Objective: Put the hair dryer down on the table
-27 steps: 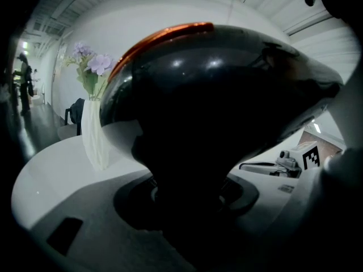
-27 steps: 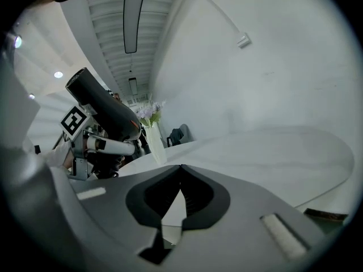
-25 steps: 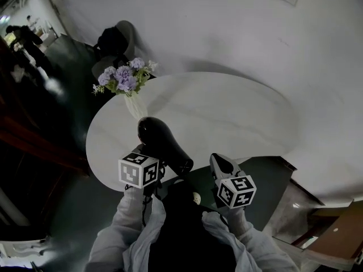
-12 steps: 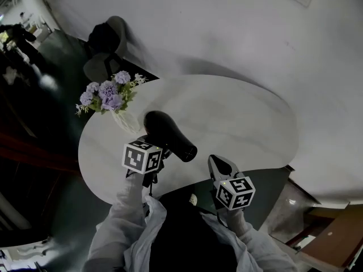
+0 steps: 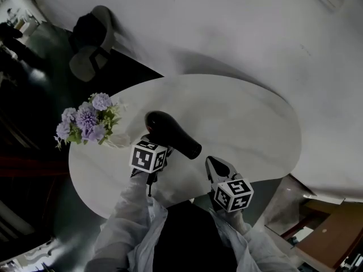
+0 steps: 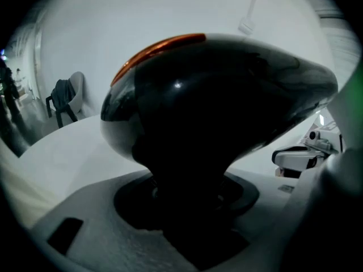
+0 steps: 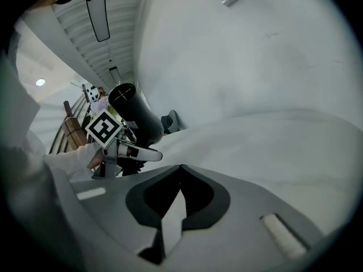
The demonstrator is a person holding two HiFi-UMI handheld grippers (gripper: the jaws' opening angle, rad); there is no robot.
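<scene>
Progress looks to be at the last stretch: the hair dryer (image 5: 170, 134) is over the white counter (image 5: 249, 123) but, as far as I can judge, not yet resting on it. The right gripper view shows it held clear above the near part of the counter's top, so lowering it, laying it flat and letting go all remain.

The left tool (image 6: 190, 208) is clamped on the dryer's dark handle, which fills the gap between its jaws. The glossy black body swells out directly ahead of that tool and above its jaws. It blocks most of the left gripper view, with an orange band along its upper edge. From the head view, the barrel runs away from the left tool toward the right tool (image 5: 215, 163), with the nozzle end near that tool's tips but apart from them.

The right tool's jaws are closed together with nothing between them, and it hangs over the counter's near edge, taking no part in the hold.

Purple flowers (image 5: 85, 120) stand on the counter off to the left tool's outer side, near enough that the set-down is better made on the bare surface ahead.
</scene>
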